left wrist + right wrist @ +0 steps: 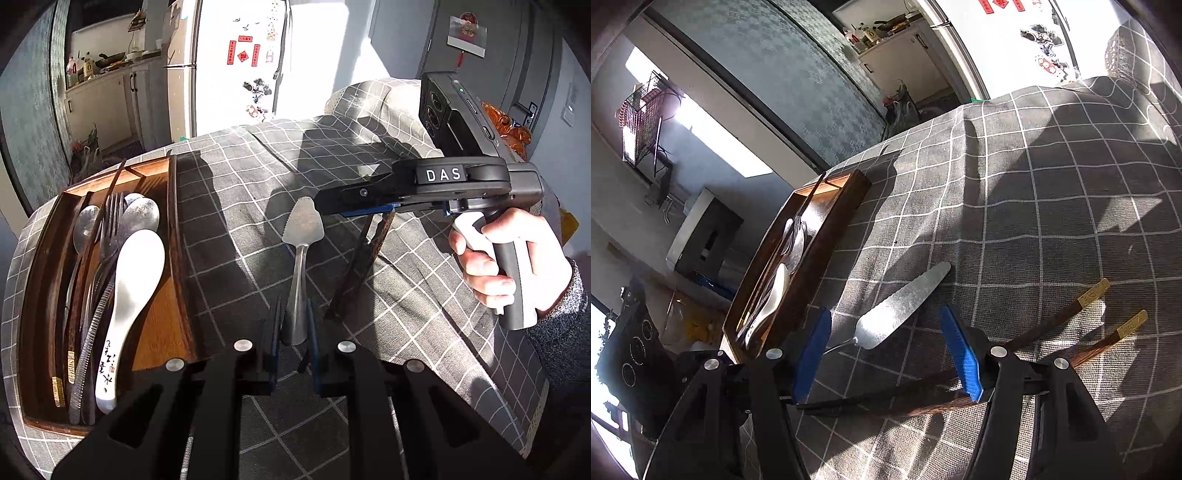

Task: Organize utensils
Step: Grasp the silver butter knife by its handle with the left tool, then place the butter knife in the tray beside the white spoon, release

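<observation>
A steel cake server point(301, 258) lies on the grey checked tablecloth point(229, 221). My left gripper point(293, 325) has its fingers closed around the server's handle end. A wooden tray point(173, 258) at the left holds spoons, a fork, chopsticks and a white ceramic spoon point(129, 295). My right gripper point(886, 350) is open and hovers over the cloth above the server's blade point(901, 306). A pair of dark wooden chopsticks point(1071, 325) lies under its right finger. The right gripper also shows in the left wrist view point(332, 199), with the chopsticks point(354, 266) below it.
The tray point(827, 236) lies near the table's left edge. A fridge point(236, 62) and kitchen cabinets stand beyond the table. A grey door point(498, 74) is at the back right. Bright sun and hard shadows fall across the cloth.
</observation>
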`<state>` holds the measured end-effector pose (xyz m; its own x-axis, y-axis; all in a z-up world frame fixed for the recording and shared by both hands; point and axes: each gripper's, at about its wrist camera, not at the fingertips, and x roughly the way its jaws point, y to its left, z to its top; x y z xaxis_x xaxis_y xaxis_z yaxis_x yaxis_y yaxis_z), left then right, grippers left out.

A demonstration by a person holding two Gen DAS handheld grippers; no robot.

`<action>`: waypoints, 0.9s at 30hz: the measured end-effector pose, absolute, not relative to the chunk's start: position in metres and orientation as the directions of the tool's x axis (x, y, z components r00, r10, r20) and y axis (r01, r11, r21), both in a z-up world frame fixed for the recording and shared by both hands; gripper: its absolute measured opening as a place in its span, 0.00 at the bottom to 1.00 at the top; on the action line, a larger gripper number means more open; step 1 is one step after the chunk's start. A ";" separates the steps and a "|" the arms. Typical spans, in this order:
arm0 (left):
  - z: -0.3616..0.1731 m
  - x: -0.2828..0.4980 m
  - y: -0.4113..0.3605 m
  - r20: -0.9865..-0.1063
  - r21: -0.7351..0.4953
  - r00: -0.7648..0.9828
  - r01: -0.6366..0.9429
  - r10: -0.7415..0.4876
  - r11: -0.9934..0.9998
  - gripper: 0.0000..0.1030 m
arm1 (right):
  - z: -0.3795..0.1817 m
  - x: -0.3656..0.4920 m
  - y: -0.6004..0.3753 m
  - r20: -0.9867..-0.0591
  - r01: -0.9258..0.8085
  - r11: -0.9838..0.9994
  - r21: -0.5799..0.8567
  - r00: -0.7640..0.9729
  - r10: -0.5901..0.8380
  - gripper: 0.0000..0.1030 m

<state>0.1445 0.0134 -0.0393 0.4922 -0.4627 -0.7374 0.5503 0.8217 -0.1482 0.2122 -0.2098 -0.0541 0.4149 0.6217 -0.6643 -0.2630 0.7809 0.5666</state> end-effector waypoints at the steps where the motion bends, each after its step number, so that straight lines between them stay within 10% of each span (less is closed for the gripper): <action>1: -0.039 0.145 0.015 -0.732 -0.160 0.495 0.543 -0.468 0.824 0.14 | -0.055 0.213 -0.208 -0.667 -0.256 0.779 0.572 0.407 0.624 0.61; 6: -0.038 0.143 0.011 -0.729 -0.171 0.490 0.547 -0.479 0.820 0.14 | -0.059 0.215 -0.191 -0.703 -0.253 0.807 0.534 0.397 0.590 0.51; 10: -0.042 0.137 0.000 -0.739 -0.094 0.516 0.557 -0.433 0.825 0.14 | -0.065 0.217 -0.185 -0.711 -0.238 0.815 0.528 0.402 0.578 0.16; 27: -0.025 0.123 0.030 -0.711 -0.013 0.592 0.528 -0.380 0.849 0.07 | -0.019 0.214 -0.157 -0.593 -0.312 0.748 0.586 0.463 0.658 0.08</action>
